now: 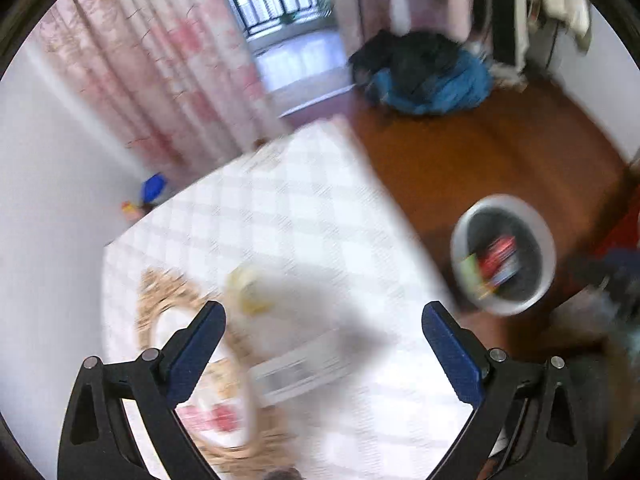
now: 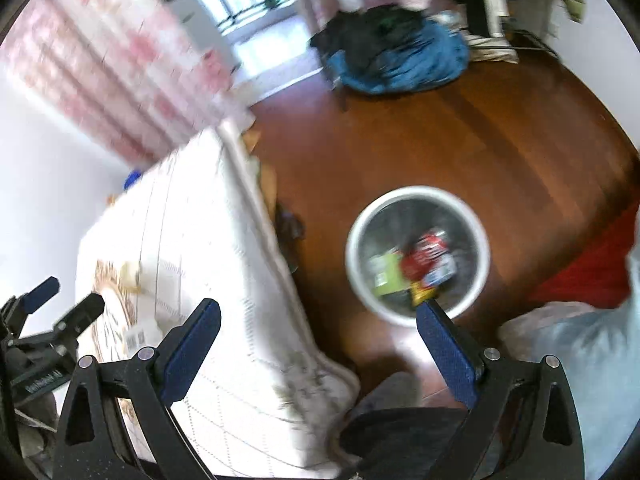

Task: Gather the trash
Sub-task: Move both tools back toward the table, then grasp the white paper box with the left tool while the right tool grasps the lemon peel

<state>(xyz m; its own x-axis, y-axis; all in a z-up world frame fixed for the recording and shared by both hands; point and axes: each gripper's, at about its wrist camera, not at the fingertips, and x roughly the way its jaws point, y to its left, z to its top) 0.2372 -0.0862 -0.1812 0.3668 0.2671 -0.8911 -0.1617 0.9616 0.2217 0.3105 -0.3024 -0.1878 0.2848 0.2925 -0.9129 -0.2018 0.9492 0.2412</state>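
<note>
Both grippers were spread wide and empty. The left gripper [image 1: 322, 320] hung over the white quilted bed [image 1: 320, 220], where a crumpled yellowish scrap [image 1: 250, 292] and a flat white labelled packet [image 1: 304, 372] lay blurred. Best to close squarely on the scrap, then carry it to the round grey bin [image 2: 418, 256] on the wooden floor [image 2: 460, 140], below the right gripper [image 2: 318, 316].

Floor [image 2: 460, 128]: polished wood, glossy reddish-brown; bed cover [image 1: 304, 216]: quilted white cloth, matt; bin [image 2: 478, 236]: smooth grey plastic by its look, holding glossy printed wrappers [image 2: 426, 254]; curtain [image 1: 160, 80]: soft floral cloth; gripper fingers [image 2: 192, 352]: matt blue textured pads on black plastic.
</note>
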